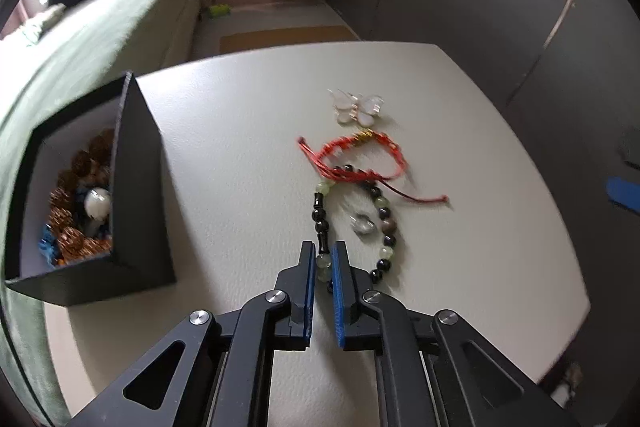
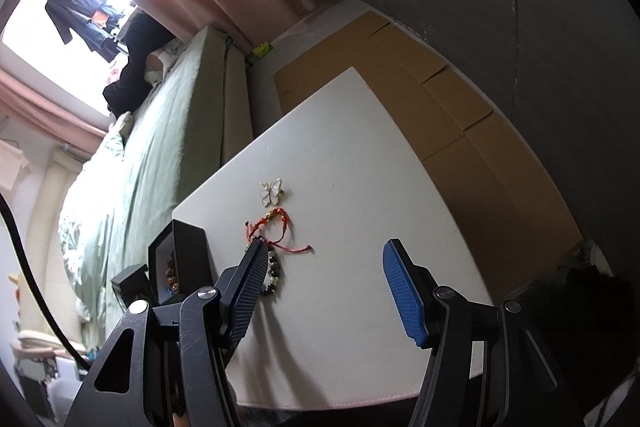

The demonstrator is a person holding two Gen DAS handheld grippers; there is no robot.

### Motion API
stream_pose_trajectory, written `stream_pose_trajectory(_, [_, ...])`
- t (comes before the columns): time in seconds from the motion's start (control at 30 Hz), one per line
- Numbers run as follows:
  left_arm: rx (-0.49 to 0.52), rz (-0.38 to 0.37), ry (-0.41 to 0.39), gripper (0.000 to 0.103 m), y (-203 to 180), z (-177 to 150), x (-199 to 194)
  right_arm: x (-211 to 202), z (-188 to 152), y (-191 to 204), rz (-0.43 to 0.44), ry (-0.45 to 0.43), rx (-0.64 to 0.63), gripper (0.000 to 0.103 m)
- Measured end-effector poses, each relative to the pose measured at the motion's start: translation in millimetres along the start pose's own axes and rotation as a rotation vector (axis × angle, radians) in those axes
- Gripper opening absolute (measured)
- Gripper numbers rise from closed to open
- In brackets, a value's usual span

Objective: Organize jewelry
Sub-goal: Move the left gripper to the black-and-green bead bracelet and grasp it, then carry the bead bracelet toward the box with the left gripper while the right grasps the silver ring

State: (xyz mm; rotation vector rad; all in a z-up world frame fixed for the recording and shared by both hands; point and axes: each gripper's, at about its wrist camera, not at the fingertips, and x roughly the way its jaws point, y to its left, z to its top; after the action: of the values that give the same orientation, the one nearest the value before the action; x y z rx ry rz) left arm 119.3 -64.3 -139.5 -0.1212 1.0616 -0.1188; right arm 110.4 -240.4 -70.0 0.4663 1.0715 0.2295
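The left hand-held gripper is clamped on the beaded bracelet, ready to lift toward the black box at nine o'clock, while the right hand-held gripper hangs open and empty.

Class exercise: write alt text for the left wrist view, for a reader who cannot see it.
The left hand-held gripper is closed on a beaded bracelet lying on a white table. Past it lie a red cord bracelet and a butterfly brooch. To the left stands an open black box holding other jewelry.
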Motion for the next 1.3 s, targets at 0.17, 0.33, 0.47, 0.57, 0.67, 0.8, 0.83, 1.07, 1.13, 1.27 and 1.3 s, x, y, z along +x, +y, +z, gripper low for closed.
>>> stream_pose_trajectory(0.17, [0.018,-0.061,-0.011,0.008,-3.6,-0.5,-16.3,3.0,-4.4,4.9,-0.011,0.011,-0.01,0.06])
stream_pose_trajectory(0.33, [-0.018,-0.109,-0.011,0.008,6.9,-0.8,-32.5,7.6,-8.3,11.8,-0.022,0.021,-0.029,0.06])
stream_pose_trajectory(0.47, [-0.053,-0.126,-0.032,0.008,20.0,1.3,-45.6,14.6,-9.7,17.3,-0.035,0.033,-0.048,0.06])
stream_pose_trajectory(0.57, [-0.09,-0.168,-0.072,0.008,30.4,5.3,-58.5,19.3,-11.6,21.4,-0.04,0.041,-0.06,0.06])
stream_pose_trajectory(0.67, [-0.117,-0.196,-0.119,0.008,40.0,9.0,-73.4,24.8,-13.1,27.6,-0.039,0.049,-0.076,0.06])
stream_pose_trajectory(0.8, [-0.162,-0.21,-0.155,0.008,57.0,12.4,-87.0,36.1,-17.8,40.8,-0.031,0.073,-0.11,0.06])
stream_pose_trajectory(0.83, [-0.18,-0.213,-0.166,0.008,62.5,13.0,-90.0,39.3,-19.1,44.5,-0.027,0.079,-0.118,0.06])
stream_pose_trajectory(1.07, [-0.242,-0.195,-0.228,0.008,89.1,16.0,-103.8,77.6,-27.4,78.0,-0.003,0.148,-0.194,0.058])
stream_pose_trajectory(1.13, [-0.253,-0.2,-0.245,0.008,94.9,17.5,-107.6,85.7,-30.5,85.8,-0.009,0.164,-0.214,0.052])
stream_pose_trajectory(1.27, [-0.274,-0.208,-0.285,0.008,105.0,18.2,-117.2,103.1,-34.7,95.5,-0.049,0.184,-0.244,0.041])
stream_pose_trajectory(1.3, [-0.279,-0.208,-0.293,0.008,107.6,18.3,-119.6,105.7,-34.4,95.8,-0.058,0.187,-0.248,0.038])
